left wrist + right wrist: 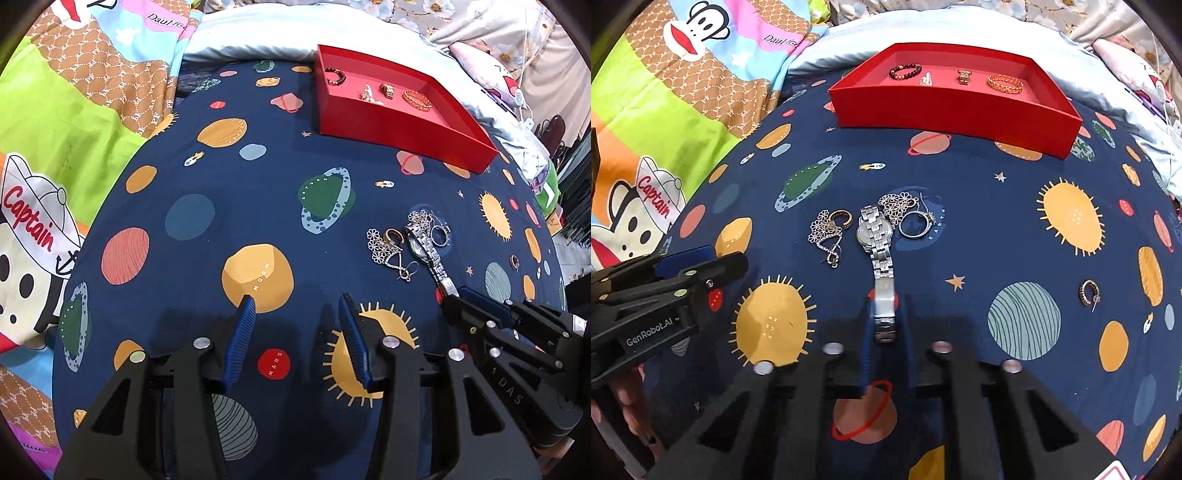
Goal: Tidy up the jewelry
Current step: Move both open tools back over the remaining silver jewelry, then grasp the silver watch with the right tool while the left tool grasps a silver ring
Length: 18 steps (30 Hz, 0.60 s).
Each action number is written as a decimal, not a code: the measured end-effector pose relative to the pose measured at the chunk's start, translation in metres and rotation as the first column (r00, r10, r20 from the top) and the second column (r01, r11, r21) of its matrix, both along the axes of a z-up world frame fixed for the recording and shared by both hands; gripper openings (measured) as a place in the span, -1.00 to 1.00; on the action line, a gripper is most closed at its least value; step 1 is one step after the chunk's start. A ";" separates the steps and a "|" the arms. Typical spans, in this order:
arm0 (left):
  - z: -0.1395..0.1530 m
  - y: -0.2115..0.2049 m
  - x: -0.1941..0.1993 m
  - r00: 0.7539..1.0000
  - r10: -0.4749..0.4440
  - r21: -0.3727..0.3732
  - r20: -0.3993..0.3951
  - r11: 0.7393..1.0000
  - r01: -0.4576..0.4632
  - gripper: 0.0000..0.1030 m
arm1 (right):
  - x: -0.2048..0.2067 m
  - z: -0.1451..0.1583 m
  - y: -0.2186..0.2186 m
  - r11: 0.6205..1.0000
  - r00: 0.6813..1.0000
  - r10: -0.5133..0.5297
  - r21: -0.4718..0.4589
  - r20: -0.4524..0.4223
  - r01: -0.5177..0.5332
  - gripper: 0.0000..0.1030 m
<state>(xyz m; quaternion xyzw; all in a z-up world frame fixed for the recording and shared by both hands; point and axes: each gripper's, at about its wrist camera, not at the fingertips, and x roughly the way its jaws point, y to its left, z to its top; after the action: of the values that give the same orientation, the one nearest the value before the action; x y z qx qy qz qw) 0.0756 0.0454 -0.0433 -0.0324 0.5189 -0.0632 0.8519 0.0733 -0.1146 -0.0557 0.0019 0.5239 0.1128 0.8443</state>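
Left wrist view: navy bedspread (229,192) printed with planets, suns and rockets fills the frame, lying over a bed. Left gripper (299,306) hovers low over a printed moon with its blue-padded jaws about half apart and nothing between them. To its right lies a small heap of silver jewelry, and a silver watch (424,247) stretches out of that heap toward the right gripper (448,291), which reaches in from the lower right and meets the near end of the band. Farther back sits a shallow red tray (399,122), already holding a dark beaded bracelet (336,76), two small pieces and a gold chain bracelet (417,99) in a row. A cartoon quilt (74,110) lies at the left, pale floral bedding behind.

Right wrist view: the same watch runs straight toward the camera, and the right gripper's jaws stand narrow with the band's end between them, apparently pinched. Flower-shaped earrings (822,227), a gold ring (844,218) and a silver ring (916,225) lie just beside the watch face, some touching it. One hoop earring (1087,291) sits well apart at the right. The tray stands beyond the heap, with bare floor along its near side.

Judging by this, the step in hand is picking up the watch. The next move calls for a slow, straight lift so the band slides clear of the tangled pieces, then a carry to the tray's open space.
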 end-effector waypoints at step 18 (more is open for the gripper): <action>0.004 -0.028 0.003 0.997 -0.080 -0.054 0.000 0.995 0.079 -0.13 | -0.036 0.028 -0.047 0.992 0.994 -0.109 0.062 0.027 0.107 -0.80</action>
<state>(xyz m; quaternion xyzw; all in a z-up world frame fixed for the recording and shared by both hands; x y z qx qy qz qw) 0.0790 0.0173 -0.0396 -0.0347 0.5186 -0.1110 0.8471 0.0377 -0.1619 -0.0280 0.0539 0.5067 0.0826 0.8565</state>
